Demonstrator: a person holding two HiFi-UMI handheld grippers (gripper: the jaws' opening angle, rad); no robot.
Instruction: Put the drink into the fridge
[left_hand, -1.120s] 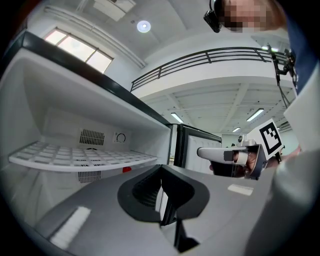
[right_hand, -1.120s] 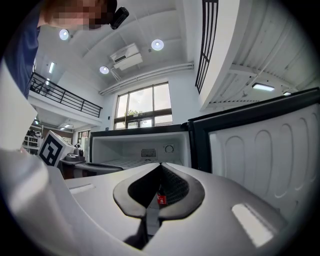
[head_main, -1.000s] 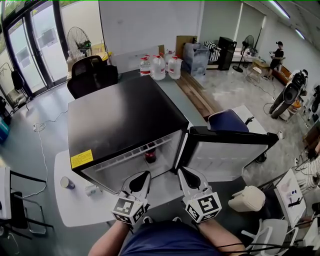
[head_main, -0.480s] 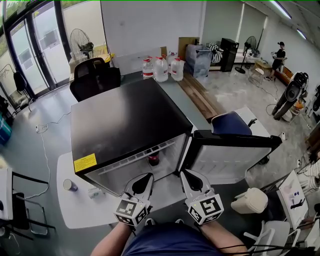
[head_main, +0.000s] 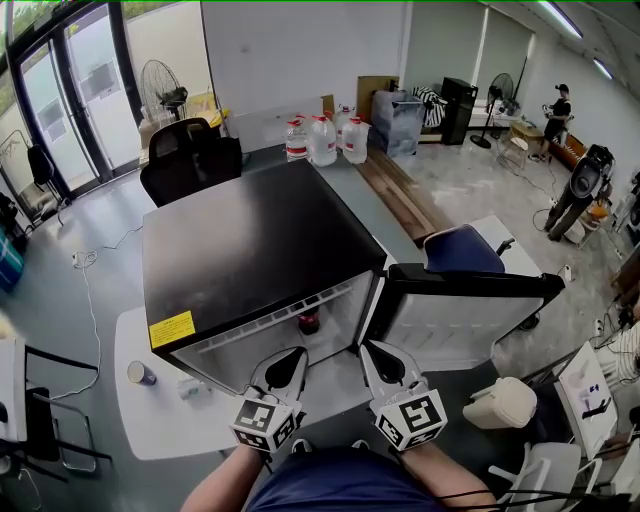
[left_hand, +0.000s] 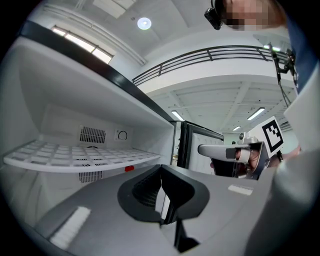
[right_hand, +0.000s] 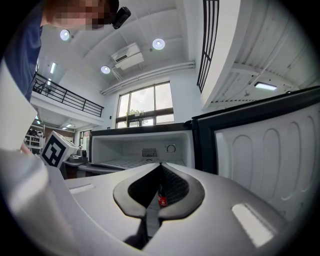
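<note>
A black mini fridge (head_main: 250, 240) stands on a white table with its door (head_main: 460, 315) swung open to the right. The drink (head_main: 309, 322), a dark bottle with a red label, stands upright on the fridge floor under the white wire shelf (left_hand: 75, 157). In the right gripper view a strip of the drink (right_hand: 161, 199) shows between the jaws. My left gripper (head_main: 290, 352) and right gripper (head_main: 366, 345) are side by side in front of the opening, both shut and empty. The left gripper (left_hand: 161, 170) points into the fridge, and the right gripper (right_hand: 161, 165) faces the opening too.
A small cup (head_main: 140, 373) sits on the white table (head_main: 150, 420) left of the fridge. A black office chair (head_main: 190, 150) and water jugs (head_main: 322, 138) stand behind it. A blue chair (head_main: 460, 248) is behind the door, and a white seat (head_main: 500, 400) is at lower right.
The head view has shifted slightly. The grippers, the fridge door and the drink have not moved.
</note>
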